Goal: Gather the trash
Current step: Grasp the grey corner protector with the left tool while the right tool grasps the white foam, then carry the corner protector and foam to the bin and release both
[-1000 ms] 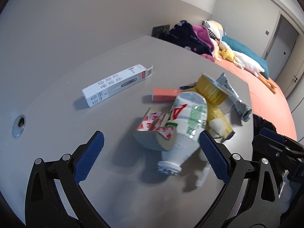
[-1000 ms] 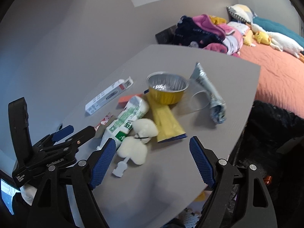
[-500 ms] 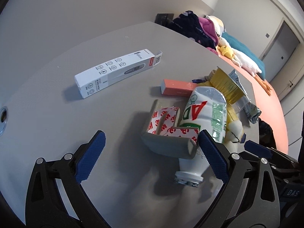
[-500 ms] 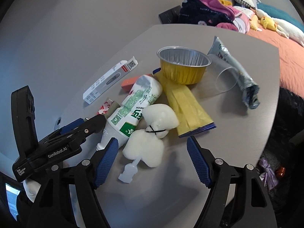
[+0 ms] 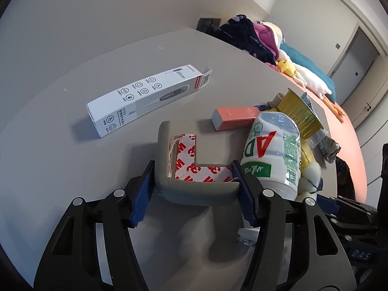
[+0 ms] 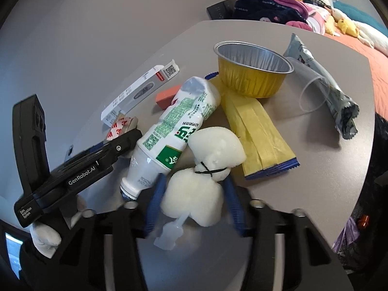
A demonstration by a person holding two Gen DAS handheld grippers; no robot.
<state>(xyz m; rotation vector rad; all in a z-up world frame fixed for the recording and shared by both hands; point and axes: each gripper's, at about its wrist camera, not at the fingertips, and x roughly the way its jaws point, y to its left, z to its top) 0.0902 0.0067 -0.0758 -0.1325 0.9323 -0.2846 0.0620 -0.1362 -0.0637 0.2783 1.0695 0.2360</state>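
My left gripper is closing, and its blue pads touch both ends of a grey L-shaped corner guard backed with red-and-white tape, which lies on the grey table. In the right wrist view my right gripper is also closing, with its blurred pads against both sides of a white foam lump tied with a black thread. A white plastic bottle with a green label lies between the two grippers. Only the taped end of the corner guard shows past the left gripper's body.
A white thermometer box, a pink eraser-like block, a gold foil cup, a yellow wrapper, a clear plastic cup and a grey wrapper lie on the table. A bed with clothes and plush toys stands beyond.
Both grippers sank toward the table and closed in from wide open. The left pads now touch the corner guard and the right pads touch the white foam.
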